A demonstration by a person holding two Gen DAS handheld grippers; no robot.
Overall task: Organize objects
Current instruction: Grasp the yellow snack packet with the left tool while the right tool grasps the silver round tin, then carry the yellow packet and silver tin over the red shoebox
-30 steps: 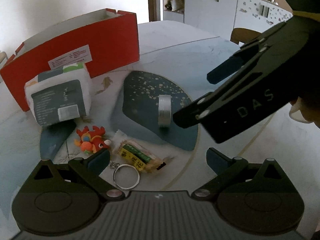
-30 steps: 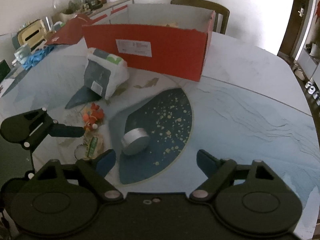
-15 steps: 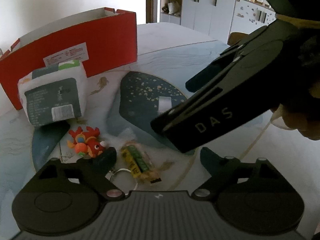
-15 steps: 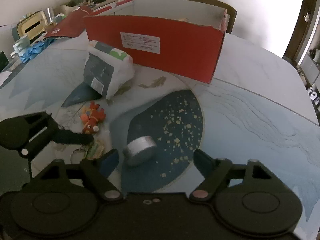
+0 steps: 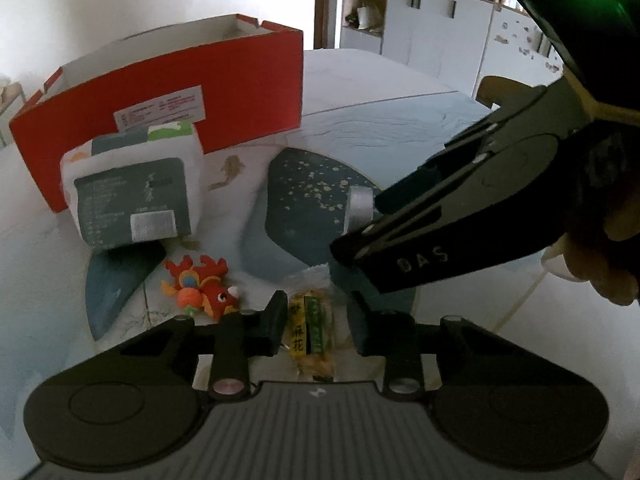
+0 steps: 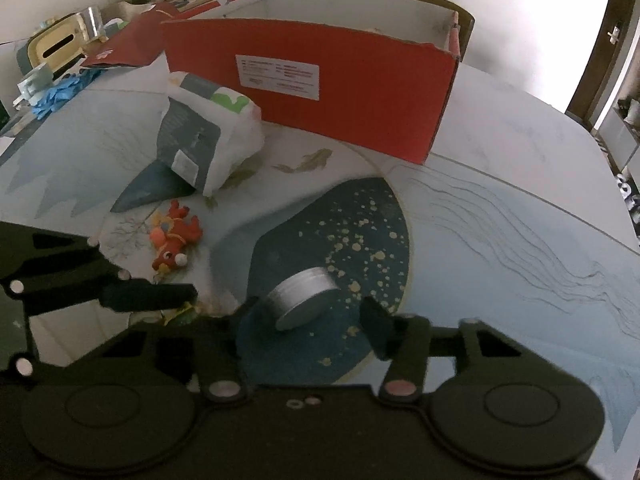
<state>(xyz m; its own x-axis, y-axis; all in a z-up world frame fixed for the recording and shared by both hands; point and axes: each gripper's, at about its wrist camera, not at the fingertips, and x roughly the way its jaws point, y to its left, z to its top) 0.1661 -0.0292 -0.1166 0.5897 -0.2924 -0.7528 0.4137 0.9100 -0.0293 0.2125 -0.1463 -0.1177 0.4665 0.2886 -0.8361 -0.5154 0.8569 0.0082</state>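
left wrist view: left gripper (image 5: pixel 318 326) has just narrowed around the snack packet (image 5: pixel 312 330), right gripper (image 6: pixel 316 312) around the silver tin (image 6: pixel 302 296), neither visibly pinching, lifts toward the red box (image 5: pixel 168 120) likely next.

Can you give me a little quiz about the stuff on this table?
1. True or false: the red box has its lid on.
2. Which sits nearer the red box, the white pack or the silver roll?
3. What lies between the left gripper's fingers? A a spoon, B the snack packet, C the silver roll.
Key: 1 false, its top is open. 2 the white pack. 3 B; those jaws have just been closing.
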